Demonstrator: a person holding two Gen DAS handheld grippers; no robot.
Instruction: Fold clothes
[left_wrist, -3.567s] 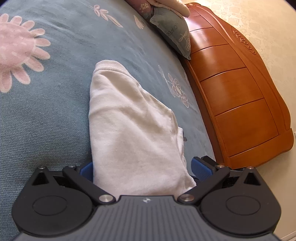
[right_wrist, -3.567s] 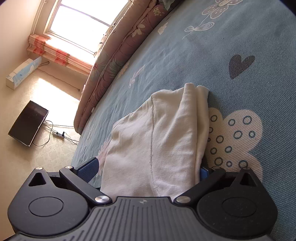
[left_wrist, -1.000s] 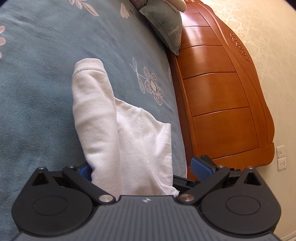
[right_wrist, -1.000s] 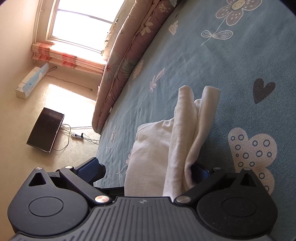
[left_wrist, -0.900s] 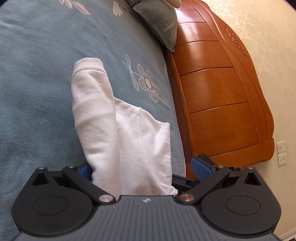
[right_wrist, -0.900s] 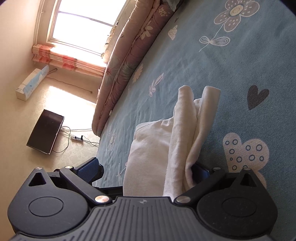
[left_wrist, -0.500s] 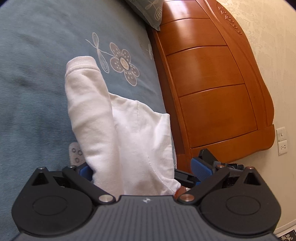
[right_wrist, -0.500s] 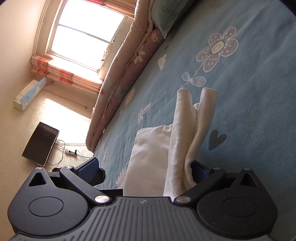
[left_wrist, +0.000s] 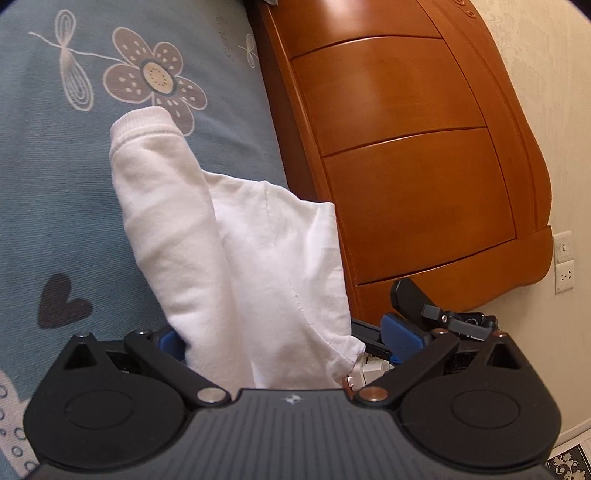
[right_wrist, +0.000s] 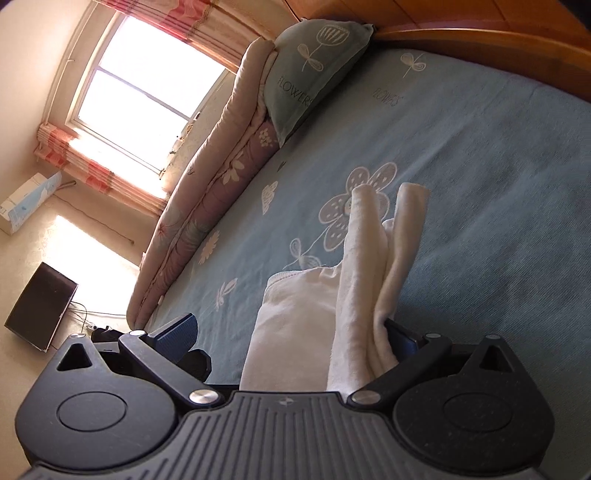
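Observation:
A folded white garment (left_wrist: 229, 258) lies between the wide-apart fingers of my left gripper (left_wrist: 284, 336), its ribbed cuff end pointing away over the blue flowered bedspread (left_wrist: 55, 184). It touches the left blue pad and stops short of the right pad. In the right wrist view the same white garment (right_wrist: 362, 258) hangs in bunched folds between the fingers of my right gripper (right_wrist: 288, 332). There it presses against the right pad and leaves a gap to the left pad. Both jaws stand open. Black parts of another gripper (left_wrist: 410, 295) show close beside the left one.
An orange wooden headboard (left_wrist: 406, 166) runs along the bed's edge, with wall sockets (left_wrist: 565, 273) beyond it. A blue pillow (right_wrist: 314, 81) and a rolled floral quilt (right_wrist: 221, 184) lie toward the bright window (right_wrist: 147, 92). A dark flat panel (right_wrist: 40, 306) leans on the floor.
The garment came up off the bedspread and bunched narrower. Both grippers carried it toward the headboard, so the bed's flower and heart prints slid past beneath. Finger spacing is unchanged.

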